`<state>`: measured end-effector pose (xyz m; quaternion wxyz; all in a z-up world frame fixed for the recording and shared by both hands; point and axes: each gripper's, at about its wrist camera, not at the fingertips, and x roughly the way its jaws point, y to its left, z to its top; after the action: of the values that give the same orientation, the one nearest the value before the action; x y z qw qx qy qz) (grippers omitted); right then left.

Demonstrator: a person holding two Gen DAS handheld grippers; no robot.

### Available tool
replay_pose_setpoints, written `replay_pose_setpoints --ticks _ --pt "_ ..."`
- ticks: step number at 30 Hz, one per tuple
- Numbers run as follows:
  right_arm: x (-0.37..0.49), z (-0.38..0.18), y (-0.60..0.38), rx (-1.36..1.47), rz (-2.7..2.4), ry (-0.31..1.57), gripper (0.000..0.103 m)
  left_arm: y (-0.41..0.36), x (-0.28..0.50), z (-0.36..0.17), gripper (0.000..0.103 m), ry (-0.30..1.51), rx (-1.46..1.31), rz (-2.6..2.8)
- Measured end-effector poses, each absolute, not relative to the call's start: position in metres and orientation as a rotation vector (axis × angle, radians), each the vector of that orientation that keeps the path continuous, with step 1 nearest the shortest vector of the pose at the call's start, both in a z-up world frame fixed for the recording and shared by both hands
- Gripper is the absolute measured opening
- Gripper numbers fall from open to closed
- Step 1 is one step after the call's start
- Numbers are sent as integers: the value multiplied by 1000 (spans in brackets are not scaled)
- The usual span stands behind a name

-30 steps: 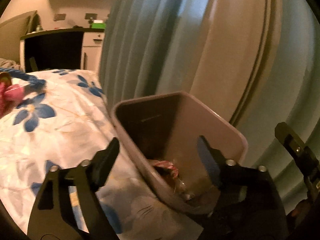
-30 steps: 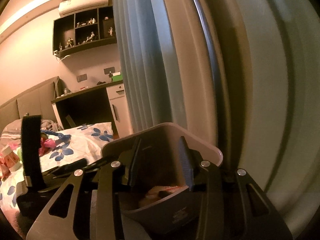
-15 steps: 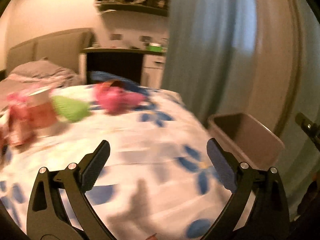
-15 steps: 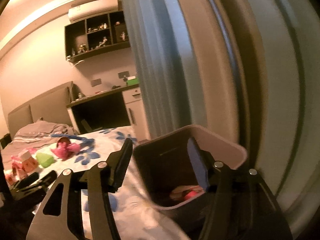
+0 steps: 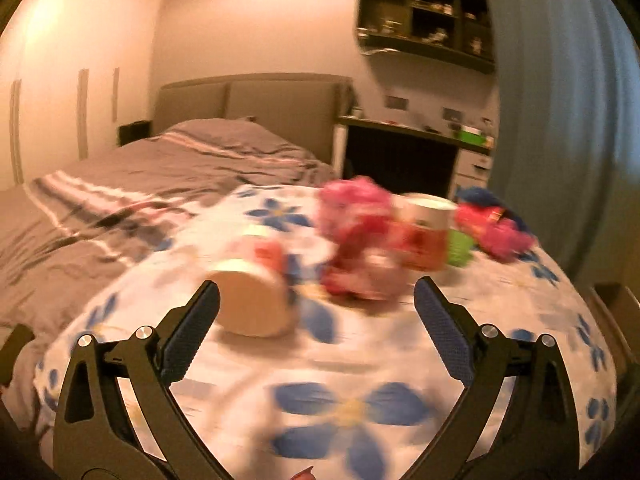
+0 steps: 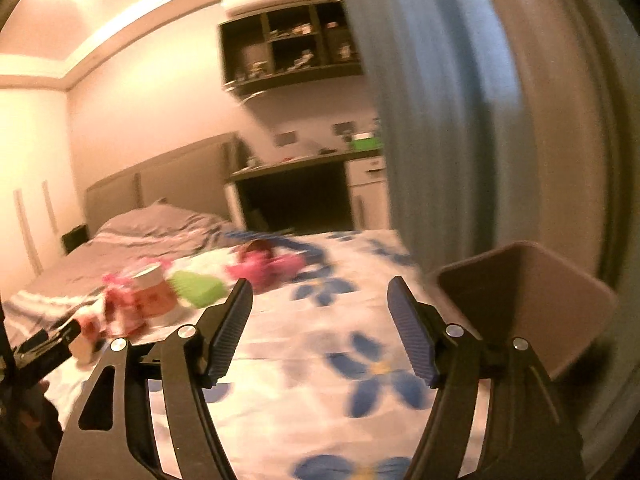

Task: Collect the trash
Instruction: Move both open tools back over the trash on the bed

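Trash lies on a white sheet with blue flowers (image 5: pixel 348 364). A paper cup on its side (image 5: pixel 250 298) is just ahead of my left gripper (image 5: pixel 316 296), which stands wide open and holds nothing. Behind the cup sit crumpled pink wrappers (image 5: pixel 356 232), an upright orange-and-white cup (image 5: pixel 426 232), a green cup (image 5: pixel 460 246) and another pink wrapper (image 5: pixel 494 230). My right gripper (image 6: pixel 320 300) is open, its jaws still opening, with nothing between them. The brown bin (image 6: pixel 528 300) stands at its right, beside the bed. The upright cup (image 6: pixel 154 292) and green cup (image 6: pixel 196 288) lie far left.
A grey striped duvet (image 5: pixel 132 192) covers the bed's far half, with a headboard (image 5: pixel 248 108) behind. A blue curtain (image 6: pixel 440 120) hangs along the right side by the bin. A dark desk (image 5: pixel 400 160) and wall shelves (image 6: pixel 288 48) stand at the back.
Both grippers swung left, away from the bin toward the trash on the bed. The left gripper now faces the tipped cup. The right gripper's jaws widened and the bin slid to its right edge.
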<state>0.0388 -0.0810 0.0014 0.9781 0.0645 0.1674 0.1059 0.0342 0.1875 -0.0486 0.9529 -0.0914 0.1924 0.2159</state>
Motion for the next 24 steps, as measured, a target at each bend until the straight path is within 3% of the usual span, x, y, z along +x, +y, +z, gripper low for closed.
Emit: replay_pose_setpoints --ticks 11,14,17,24 --pt "48 -3 17 57 395 385 69 262 15 -69 96 425 -239 480" --pt "49 -10 42 39 443 404 69 270 22 -77 88 462 -234 461" --pt "51 -16 67 11 488 421 69 275 32 -83 70 501 -229 441" --pt "64 -29 122 -45 575 479 62 284 53 -93 13 570 -240 383"
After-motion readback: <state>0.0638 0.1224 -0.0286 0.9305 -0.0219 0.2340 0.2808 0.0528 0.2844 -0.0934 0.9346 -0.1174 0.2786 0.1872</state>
